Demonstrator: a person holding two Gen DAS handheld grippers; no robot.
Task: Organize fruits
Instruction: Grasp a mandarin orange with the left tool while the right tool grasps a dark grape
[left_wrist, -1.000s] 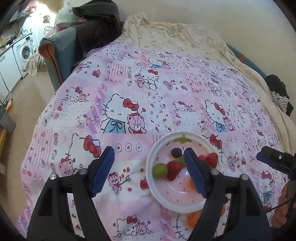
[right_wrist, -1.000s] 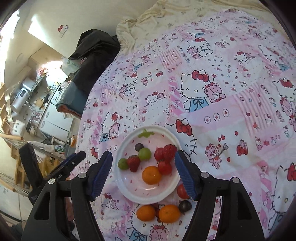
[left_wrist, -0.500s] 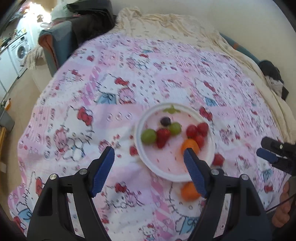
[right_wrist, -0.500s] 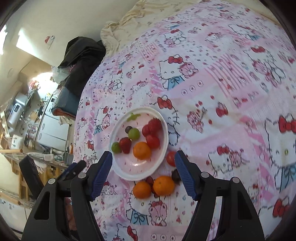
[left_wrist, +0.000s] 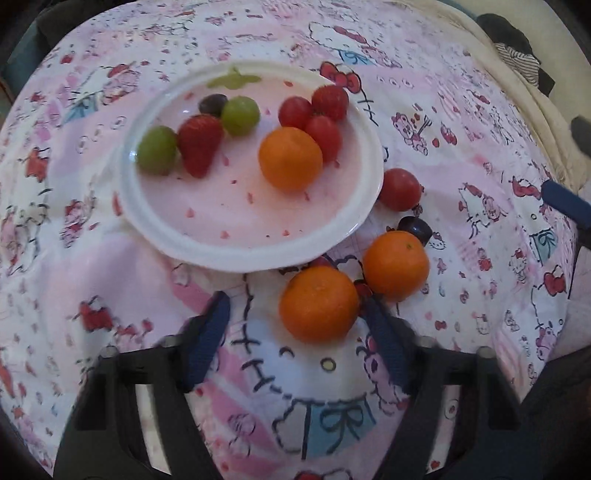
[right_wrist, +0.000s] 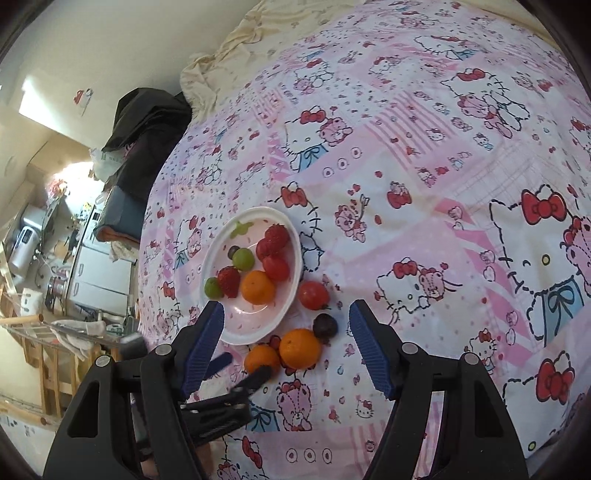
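Note:
A white plate (left_wrist: 155, 225) on the Hello Kitty bedspread holds an orange (left_wrist: 290, 158), two strawberries, red tomatoes, two green grapes and a dark grape. Beside it on the cloth lie two oranges (left_wrist: 317, 308) (left_wrist: 396, 263), a red tomato (left_wrist: 399, 189) and a dark grape (left_wrist: 415, 227). My left gripper (left_wrist: 295, 321) is open, low over the cloth, with the nearer loose orange between its fingers. My right gripper (right_wrist: 286, 332) is open and empty above the loose fruit; the plate (right_wrist: 236, 332) and loose oranges (right_wrist: 299, 349) show there too.
The bedspread (right_wrist: 424, 184) covers a bed with a cream sheet (right_wrist: 258, 33) bunched at the far end. Dark clothes (right_wrist: 144, 122) lie on a chair at the bed's left. Kitchen units (right_wrist: 92, 273) stand beyond the left edge.
My left gripper has dropped and moved forward to the fruit, so the nearer loose orange now sits between its fingers. My right gripper has drawn back and higher.

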